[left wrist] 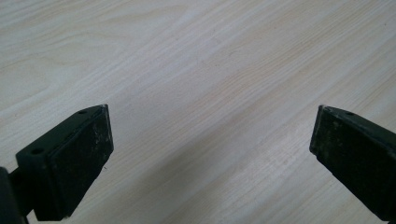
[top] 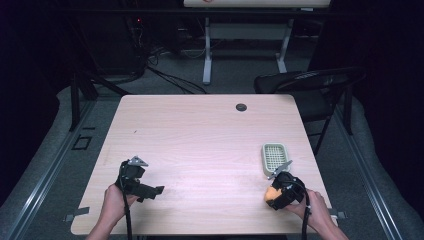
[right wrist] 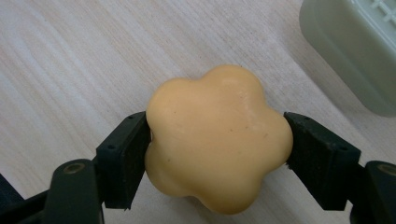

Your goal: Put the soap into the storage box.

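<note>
A pale wood-grain table [top: 200,145] lies under me. My left gripper [left wrist: 210,154] hangs over bare wood, jaws spread wide with nothing between them. My right gripper [right wrist: 217,140] clamps a flower-shaped soap [right wrist: 217,137], smooth, glossy, peach-yellow, with rounded lobes, near the table's right front edge. Just beyond sits a pale green soap dish [top: 275,158] with a slatted top.
</note>
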A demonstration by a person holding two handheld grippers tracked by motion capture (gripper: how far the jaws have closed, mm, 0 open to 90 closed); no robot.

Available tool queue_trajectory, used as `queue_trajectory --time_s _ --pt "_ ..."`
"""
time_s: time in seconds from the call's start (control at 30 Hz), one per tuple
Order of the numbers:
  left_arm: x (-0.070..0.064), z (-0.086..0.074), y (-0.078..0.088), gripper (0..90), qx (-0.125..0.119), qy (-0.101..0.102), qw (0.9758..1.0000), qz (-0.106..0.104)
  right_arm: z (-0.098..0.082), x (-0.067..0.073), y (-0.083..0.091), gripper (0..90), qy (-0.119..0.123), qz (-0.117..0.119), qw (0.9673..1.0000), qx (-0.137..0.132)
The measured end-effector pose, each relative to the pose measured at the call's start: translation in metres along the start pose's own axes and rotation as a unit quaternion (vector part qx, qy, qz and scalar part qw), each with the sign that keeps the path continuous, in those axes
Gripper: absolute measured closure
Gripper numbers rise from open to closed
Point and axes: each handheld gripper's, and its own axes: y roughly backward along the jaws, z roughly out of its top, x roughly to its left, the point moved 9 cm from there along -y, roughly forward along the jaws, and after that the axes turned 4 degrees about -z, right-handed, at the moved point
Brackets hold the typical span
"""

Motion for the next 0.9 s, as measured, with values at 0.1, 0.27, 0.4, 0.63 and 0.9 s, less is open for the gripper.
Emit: queue_trajectory --time_s 0.1,0.27,0.4,0.63,0.9 --pt "-0.0003 -0.0001 0.0002 0.0 -0.001 0.001 1.0 -0.001 0.0 0.0002 -0.0006 25.4 0.001 -0.002 1.0 0.0" --pt "0.0 0.0 -0.0004 0.0 -0.002 0.001 1.0 0.001 0.0 0.0005 -0.0014 25.7 0.001 -0.001 1.0 0.0" --pt "0.0 0.0 0.0 0.0 -0.001 -0.002 1.0 0.002 -0.0003 0.0003 -0.0011 25.7 0.004 -0.002 1.0 0.001" --pt "0.0003 0.0 -0.0001 0.0 -0.001 -0.001 1.0 0.002 0.0008 0.0015 -0.0018 26.2 -0.004 -0.003 1.0 -0.004" --pt "0.0005 0.0001 0.0 0.0 -0.002 -0.002 1.0 0.004 0.002 0.0006 0.0025 26.4 0.0 -0.006 0.9999 -0.01"
